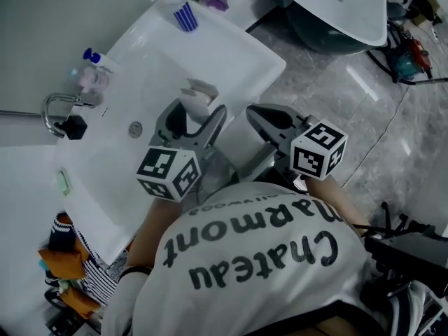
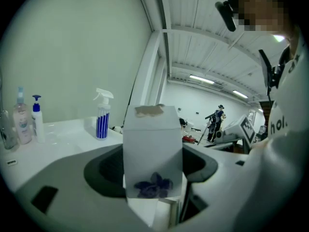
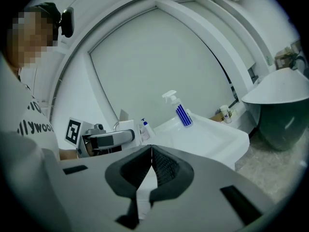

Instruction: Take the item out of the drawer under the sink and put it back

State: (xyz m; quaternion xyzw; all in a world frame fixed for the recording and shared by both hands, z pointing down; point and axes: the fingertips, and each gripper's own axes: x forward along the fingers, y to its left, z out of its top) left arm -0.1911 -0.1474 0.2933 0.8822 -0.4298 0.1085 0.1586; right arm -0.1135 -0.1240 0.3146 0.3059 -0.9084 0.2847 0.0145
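Above the near edge of the white rectangular ceramic sink, both tools hang side by side in the head view. From them, a chrome curved faucet stands at about 9 o'clock. Just beyond it is a clear pump bottle with a blue top. A blue-and-white striped spray bottle stands on the sink's far corner at 12 o'clock. A large white round tub with a dark underside sits on the grey marble floor at about 1 o'clock. A striped cloth bundle lies at 7 o'clock, beside the person's white lettered T-shirt.

The left gripper has its jaws spread to the width of a white cardboard carton with a purple flower print. It pinches the carton upright between the dark pads, with the torn top flap uppermost. The carton fills the middle of the left gripper view and hides what lies straight ahead. The spray bottle shows at its 10 o'clock.

The right gripper has its jaws pressed together at the tips with nothing between them. It sits at 3 o'clock of the left gripper, close beside it but apart.
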